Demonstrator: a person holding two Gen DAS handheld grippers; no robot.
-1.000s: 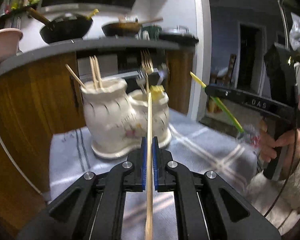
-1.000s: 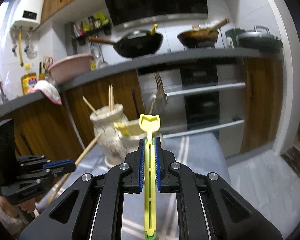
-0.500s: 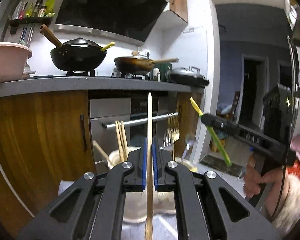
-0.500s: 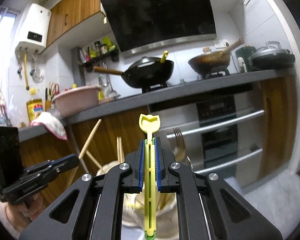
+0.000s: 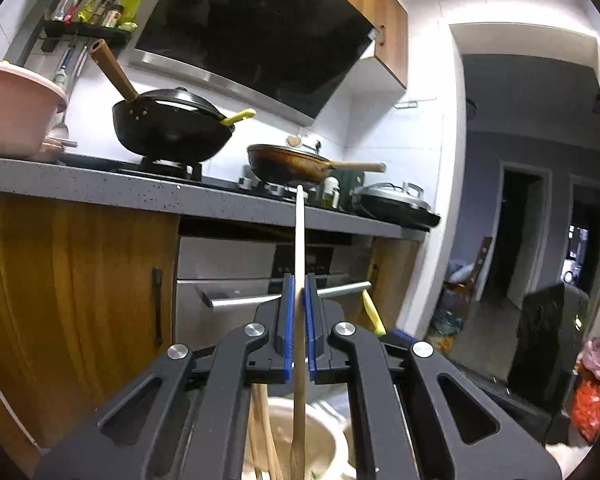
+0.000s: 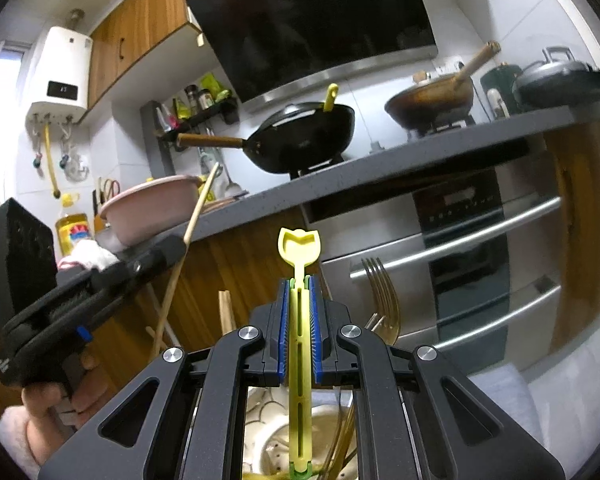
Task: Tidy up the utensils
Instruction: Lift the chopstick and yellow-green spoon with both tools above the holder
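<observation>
My left gripper point(image 5: 299, 300) is shut on a wooden chopstick point(image 5: 299, 240) that stands upright between its blue pads. The chopstick's lower end hangs over the mouth of the white ceramic holder point(image 5: 324, 440), where other chopsticks point(image 5: 260, 420) lean. My right gripper point(image 6: 299, 284) is shut on a yellow-green plastic spoon point(image 6: 299, 246), bowl end up, its handle end over the holder point(image 6: 268, 440). Gold forks point(image 6: 382, 292) rise from the holder just right of it. In the right wrist view the left gripper point(image 6: 176, 246) appears at the left, held by a hand, with its chopstick point(image 6: 198, 216).
A grey counter point(image 5: 100, 192) runs across behind, with a black wok point(image 5: 168, 132), a brown pan point(image 5: 288, 164), a lidded pot point(image 5: 392, 200) and a pink basin point(image 6: 152, 204). An oven with steel bar handles point(image 6: 460, 248) sits under it. A dark doorway point(image 5: 520, 232) opens at right.
Both grippers rose and came in over the holder, which slid from the middle of each view to the bottom edge. Both grips are unchanged.
</observation>
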